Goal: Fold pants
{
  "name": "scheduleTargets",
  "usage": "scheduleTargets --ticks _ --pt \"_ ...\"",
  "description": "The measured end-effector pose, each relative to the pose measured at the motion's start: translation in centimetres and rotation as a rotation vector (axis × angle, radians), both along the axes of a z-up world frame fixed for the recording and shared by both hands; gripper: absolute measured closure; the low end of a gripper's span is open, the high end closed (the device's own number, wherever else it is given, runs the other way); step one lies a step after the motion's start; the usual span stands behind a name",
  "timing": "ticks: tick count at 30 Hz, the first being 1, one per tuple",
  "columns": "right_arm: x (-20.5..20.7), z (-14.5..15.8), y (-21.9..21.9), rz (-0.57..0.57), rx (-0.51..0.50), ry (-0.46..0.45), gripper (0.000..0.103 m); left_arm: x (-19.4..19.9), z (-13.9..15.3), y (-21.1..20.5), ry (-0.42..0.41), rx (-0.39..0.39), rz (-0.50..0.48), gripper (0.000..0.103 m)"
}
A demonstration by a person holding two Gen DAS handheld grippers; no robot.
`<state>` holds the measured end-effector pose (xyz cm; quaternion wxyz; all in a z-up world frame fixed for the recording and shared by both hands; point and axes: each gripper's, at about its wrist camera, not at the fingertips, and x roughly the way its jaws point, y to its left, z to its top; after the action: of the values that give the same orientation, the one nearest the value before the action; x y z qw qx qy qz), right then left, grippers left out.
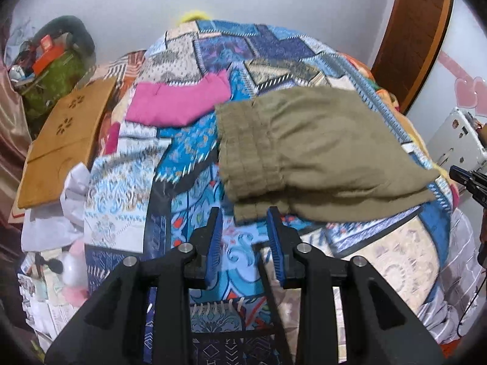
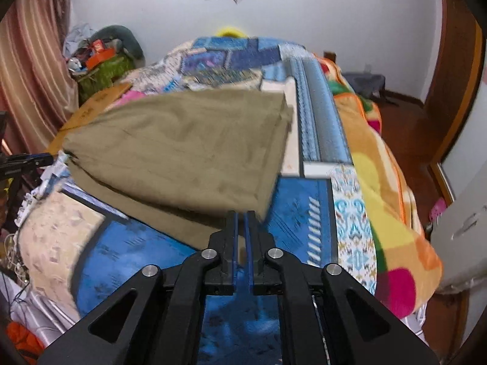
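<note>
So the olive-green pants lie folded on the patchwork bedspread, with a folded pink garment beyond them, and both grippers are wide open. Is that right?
Not quite. Only the left gripper is open, its jaws apart just short of the olive-green pants. In the right wrist view the right gripper has its jaws nearly together at the pants' near corner. The pants do lie folded on the patchwork bedspread, with the folded pink garment beyond.

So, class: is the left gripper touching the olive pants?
Apart. In the left wrist view, the open left gripper stops short of the olive pants; patterned quilt shows between.
</note>
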<state>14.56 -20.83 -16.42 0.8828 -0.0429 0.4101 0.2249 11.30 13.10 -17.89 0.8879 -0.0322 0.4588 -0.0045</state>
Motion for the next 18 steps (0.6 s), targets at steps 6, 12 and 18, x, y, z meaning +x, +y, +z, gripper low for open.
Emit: scheduleTargets --ticks 6,12,18 --pt "-0.7 2.5 3.9 0.118 0.030 -0.088 0.047 1.6 2.5 -2.5 -0.042 0.016 -0.066 0.053" --pt "-0.3 0.9 9.3 0.284 0.003 -0.064 0.047 3.3 2.6 -6.1 -0.020 -0.014 -0.173 0.041" --pt "-0.3 -1.7 12.5 0.401 -0.085 -0.037 0.048 4.8 0.4 -9.2 0.052 -0.017 -0.269 0.041"
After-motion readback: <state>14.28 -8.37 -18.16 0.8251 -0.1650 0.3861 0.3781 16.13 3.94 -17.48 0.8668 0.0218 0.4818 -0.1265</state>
